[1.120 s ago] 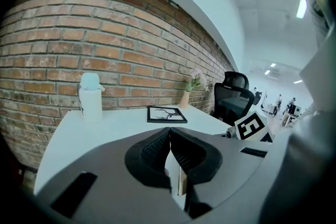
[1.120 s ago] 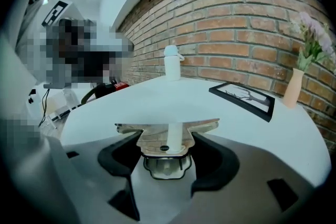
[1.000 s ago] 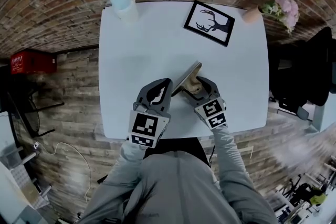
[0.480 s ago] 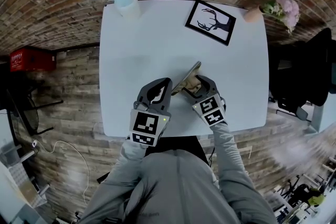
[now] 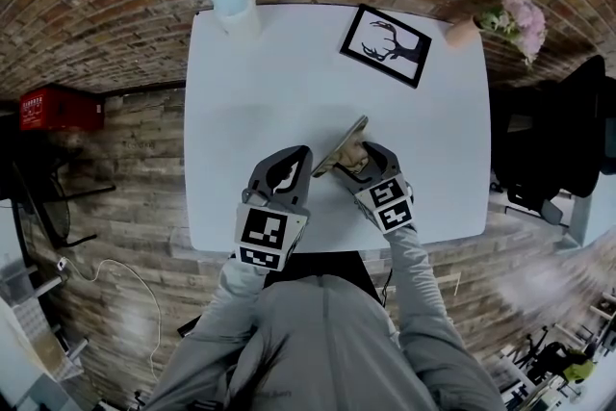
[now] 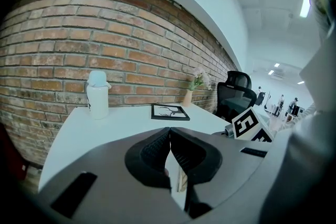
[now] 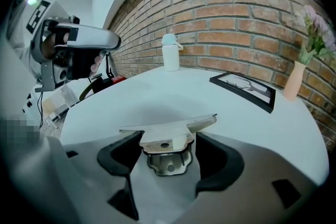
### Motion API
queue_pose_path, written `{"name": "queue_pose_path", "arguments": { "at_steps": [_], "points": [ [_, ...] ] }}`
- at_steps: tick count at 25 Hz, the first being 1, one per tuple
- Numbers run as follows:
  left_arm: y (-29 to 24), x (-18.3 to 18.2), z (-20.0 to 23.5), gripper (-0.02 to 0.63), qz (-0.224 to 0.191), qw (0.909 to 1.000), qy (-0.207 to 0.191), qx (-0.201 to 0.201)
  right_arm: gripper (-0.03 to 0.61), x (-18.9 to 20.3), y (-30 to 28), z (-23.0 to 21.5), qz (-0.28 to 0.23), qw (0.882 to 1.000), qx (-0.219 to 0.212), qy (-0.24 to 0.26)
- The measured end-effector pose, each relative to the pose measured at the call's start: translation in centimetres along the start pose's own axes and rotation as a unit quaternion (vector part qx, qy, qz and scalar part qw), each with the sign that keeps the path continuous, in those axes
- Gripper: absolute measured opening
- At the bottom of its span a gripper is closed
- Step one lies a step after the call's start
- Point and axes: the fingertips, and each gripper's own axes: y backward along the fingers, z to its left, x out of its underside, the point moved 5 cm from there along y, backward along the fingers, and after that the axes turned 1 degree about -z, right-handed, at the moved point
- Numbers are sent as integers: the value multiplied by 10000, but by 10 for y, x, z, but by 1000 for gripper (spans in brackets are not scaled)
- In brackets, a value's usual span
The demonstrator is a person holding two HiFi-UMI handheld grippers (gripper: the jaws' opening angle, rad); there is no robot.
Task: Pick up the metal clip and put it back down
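Observation:
The metal clip [image 5: 343, 141], a silver clamp with a long flat blade, is near the front of the white table [image 5: 260, 91]. My right gripper [image 5: 356, 155] is shut on its handle; in the right gripper view the clip [image 7: 168, 131] sits between both pads with its blade lying crosswise, a faint shadow on the table beyond it. My left gripper [image 5: 293, 161] rests just left of the clip, with its jaws pressed together and nothing held. In the left gripper view its pads [image 6: 157, 149] meet at the tips.
A white lidded mug [image 5: 234, 3] stands at the table's far left corner. A black-framed deer picture [image 5: 385, 43] lies far right, with a vase of pink flowers [image 5: 510, 17] beyond it. A black chair [image 5: 568, 130] is to the right, a red crate [image 5: 58, 112] on the floor left.
Almost nothing differs. The right gripper with the clip has shifted very slightly; the left gripper has stayed in place.

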Motion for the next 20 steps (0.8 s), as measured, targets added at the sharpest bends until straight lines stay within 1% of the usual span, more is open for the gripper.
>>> {"name": "queue_pose_path", "arguments": {
  "at_steps": [5,9,15,20],
  "points": [
    [4,-3,1,28,-33,10000,-33,-44,306,-2,11,2,-75,10000,28,-3],
    [8,-9,1,28,-112,9999,-66,-68,305,-11,27,4,-291,9995,89,-75],
    [17,-23,-3,28,-285,9994,-175,-103,305,-39,60,2,-818,9963,229,-159],
    [27,-43,-9,28,-494,9982,-306,-120,305,-67,93,-4,-1323,9903,415,-95]
  ]
}}
